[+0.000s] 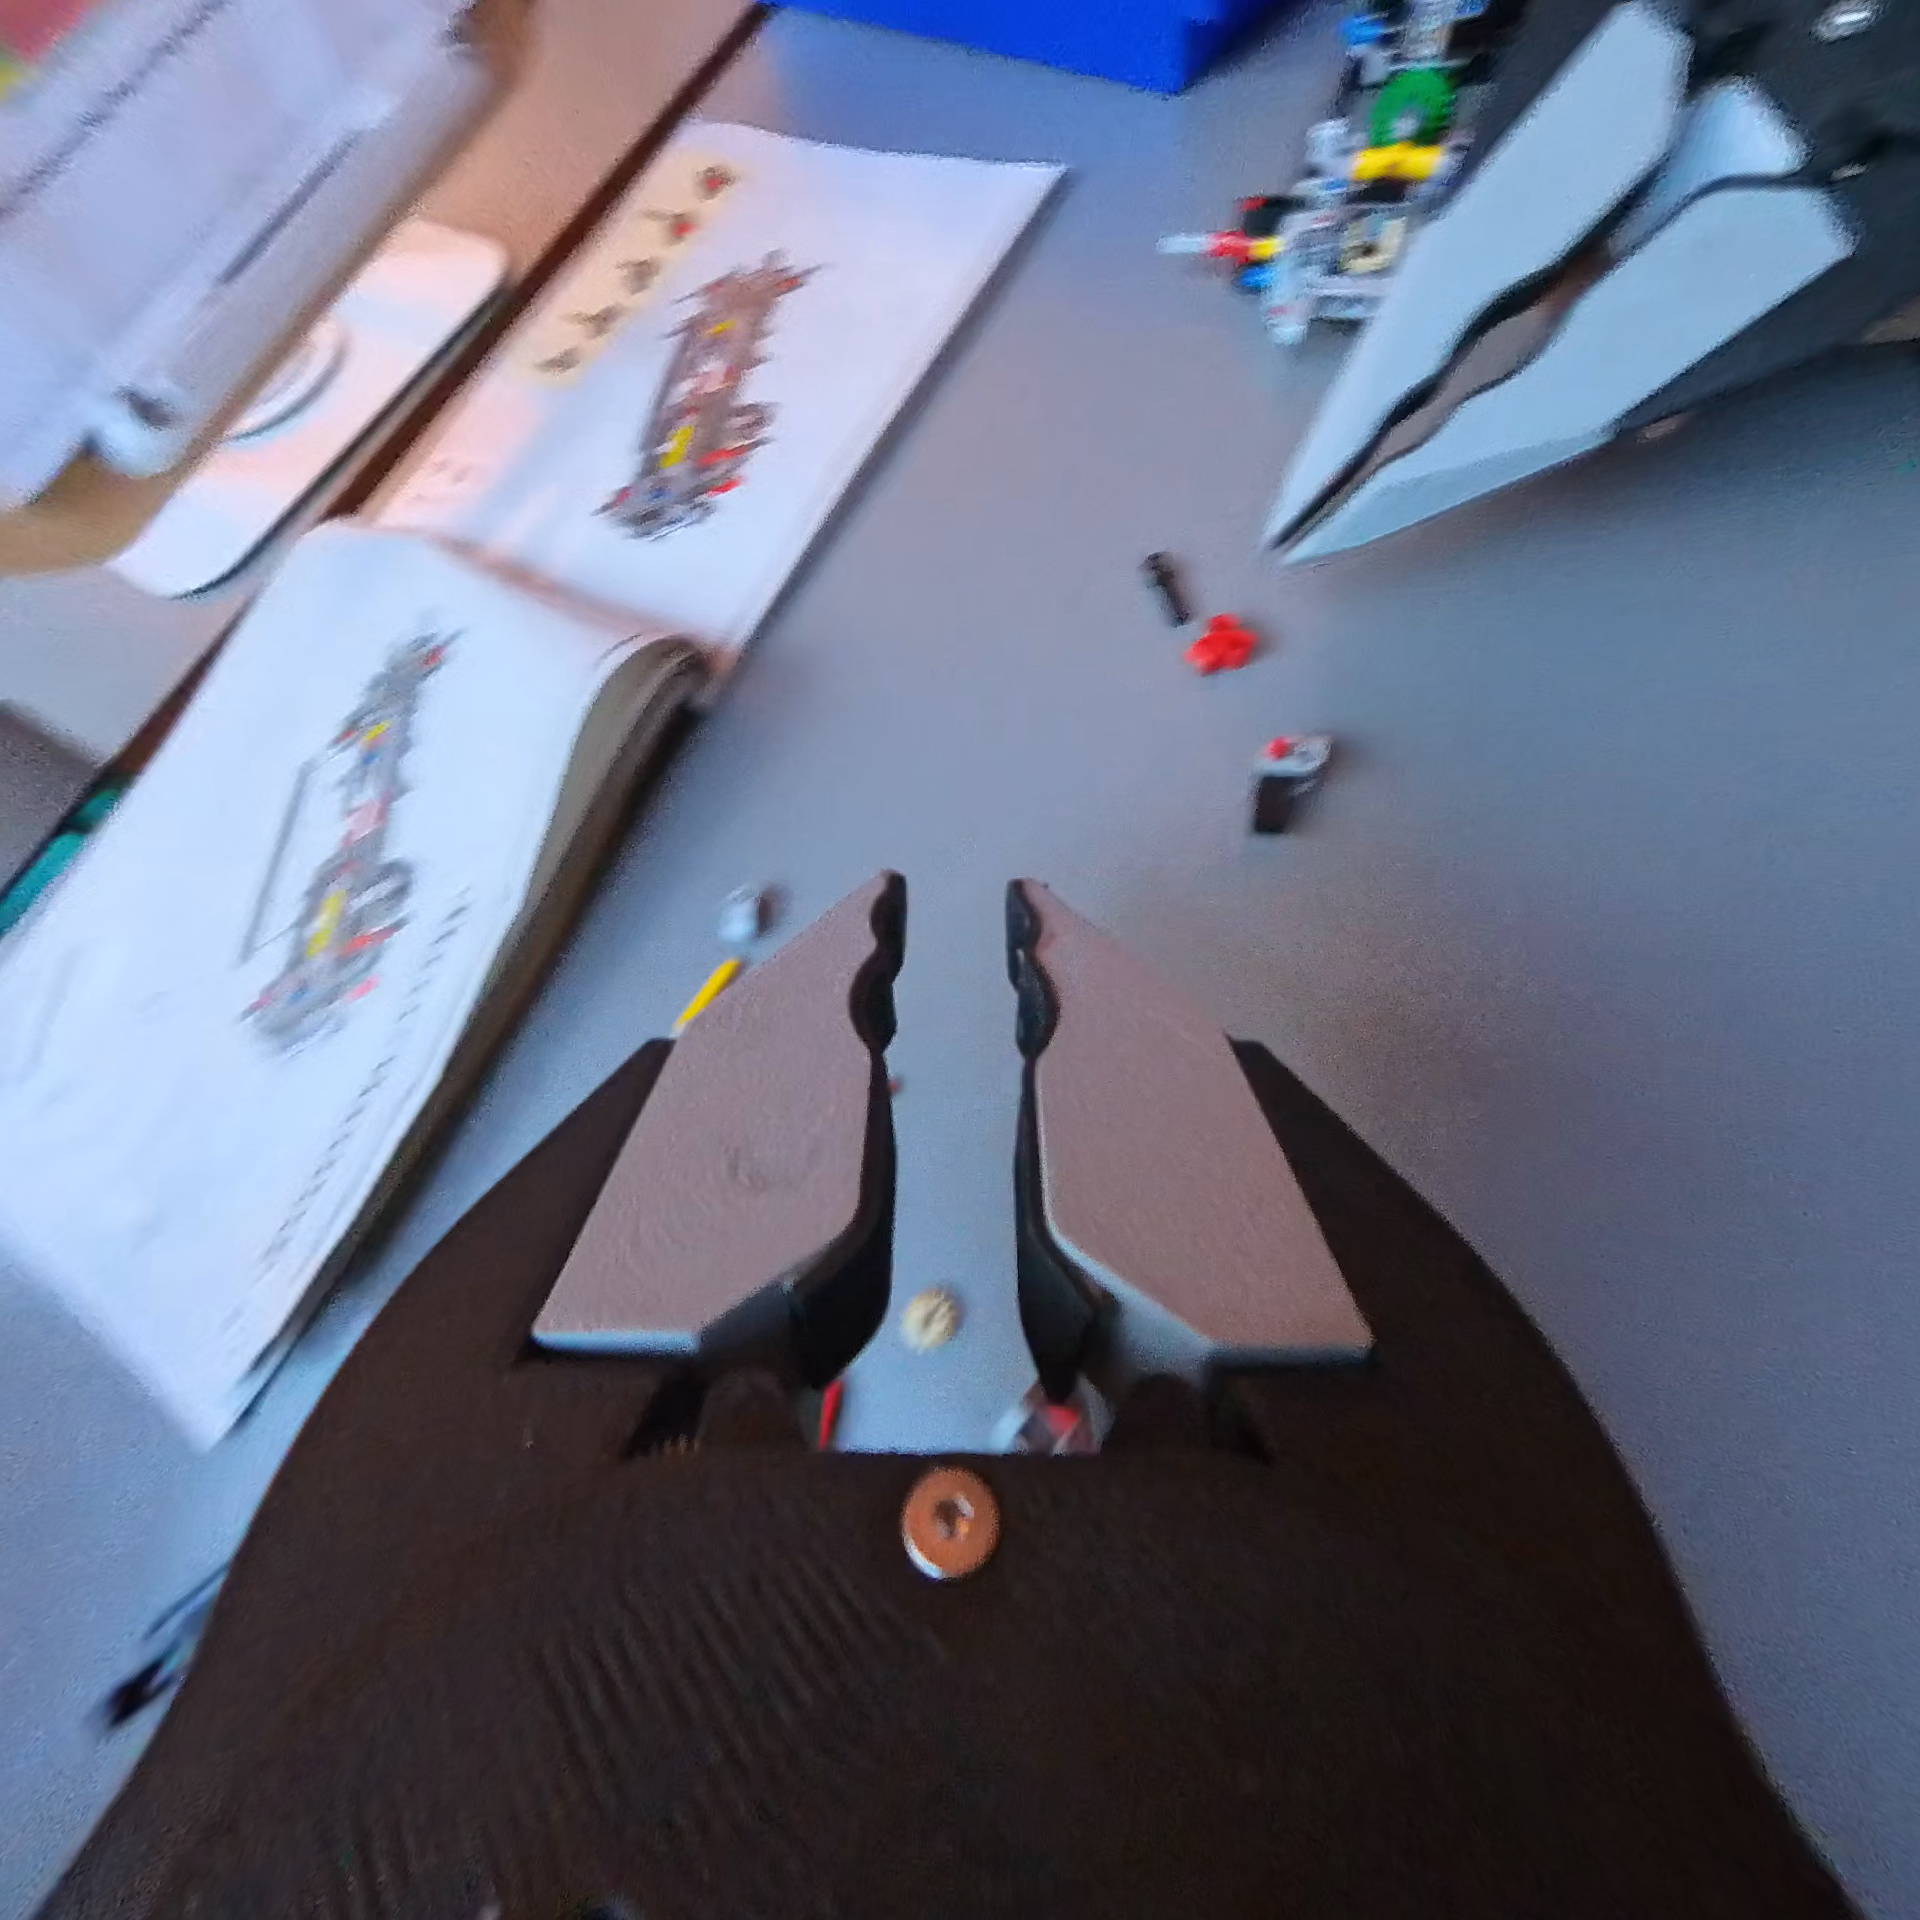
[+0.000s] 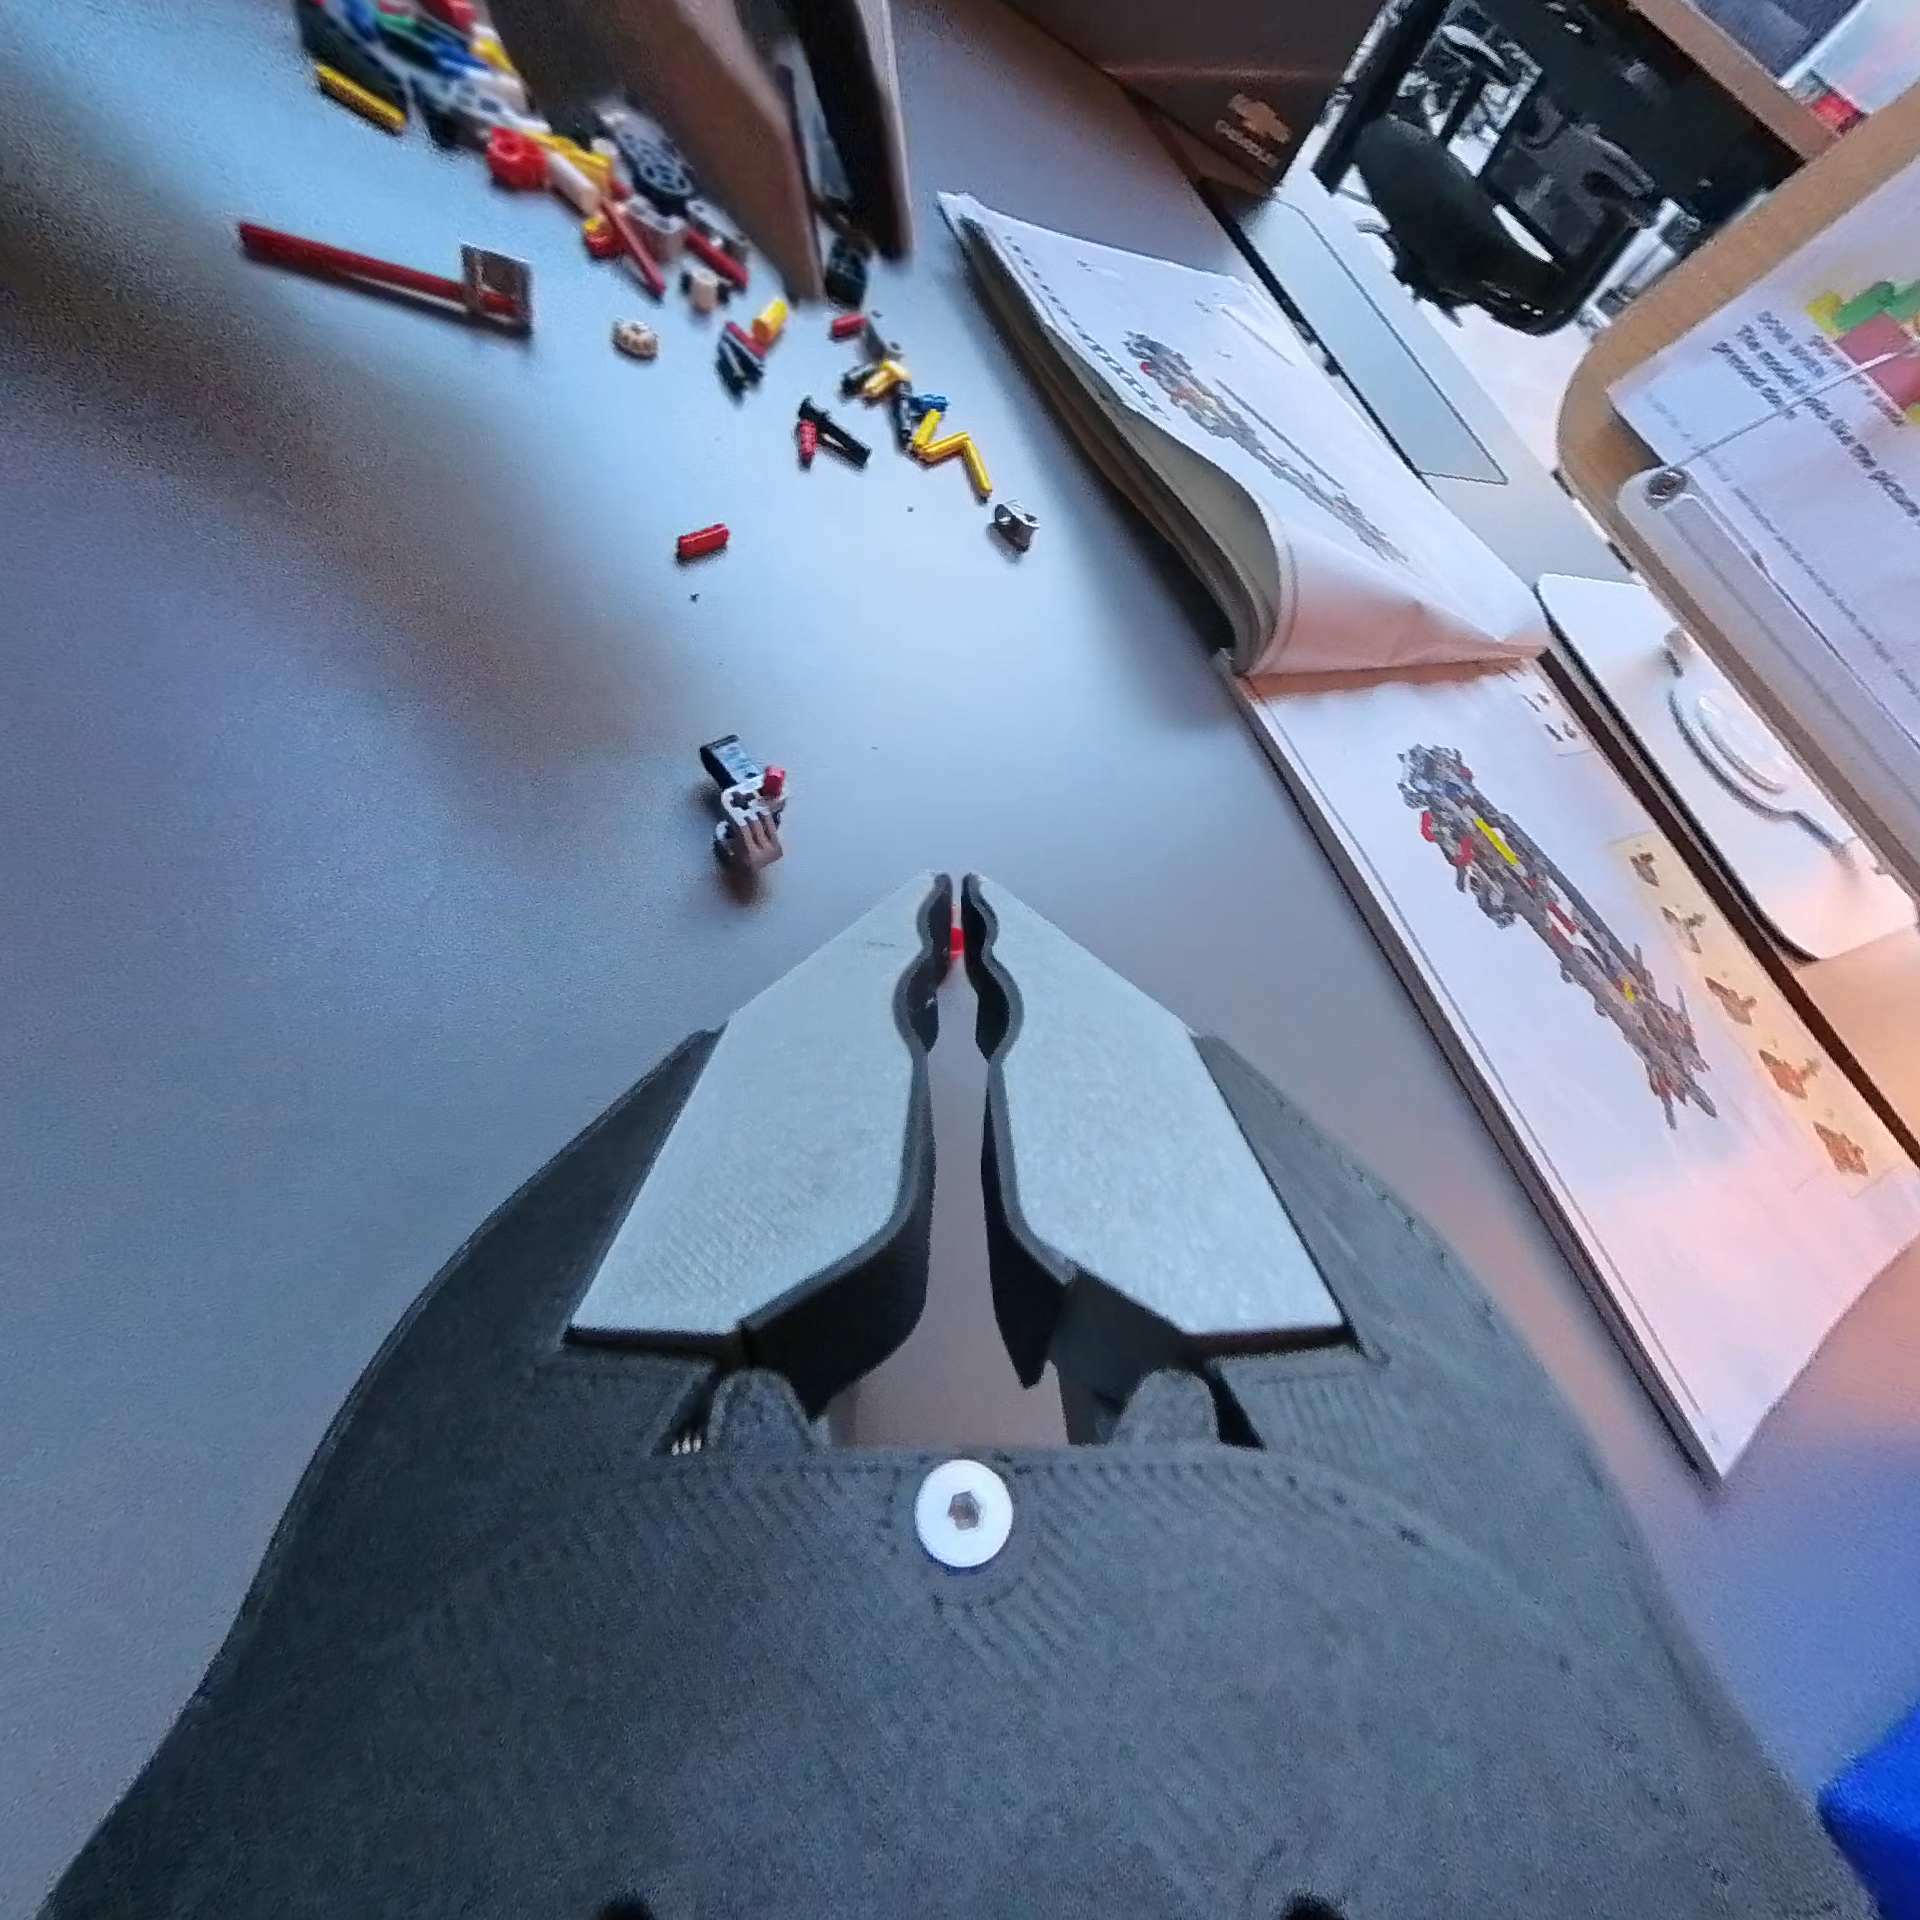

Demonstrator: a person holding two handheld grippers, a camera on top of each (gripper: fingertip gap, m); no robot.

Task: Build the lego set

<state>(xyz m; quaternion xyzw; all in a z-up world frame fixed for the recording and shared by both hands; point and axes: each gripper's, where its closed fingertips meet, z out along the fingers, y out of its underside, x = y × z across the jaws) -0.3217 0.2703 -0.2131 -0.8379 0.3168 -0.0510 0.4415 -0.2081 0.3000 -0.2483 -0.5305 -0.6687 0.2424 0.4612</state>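
My left gripper is open and empty over the grey table. My right gripper is shut. It also shows in the left wrist view, tips low over the table. A small red piece lies on the table just ahead of those tips, next to a black pin. In the right wrist view, red shows through the slit between the fingers. A small black, grey and red sub-assembly lies nearby, left of the right gripper. The part-built model stands at the far right.
An open instruction book lies along the table's side. Loose pieces lie beside a cardboard box, with a long red axle. A tan gear, yellow axle and blue box are also there.
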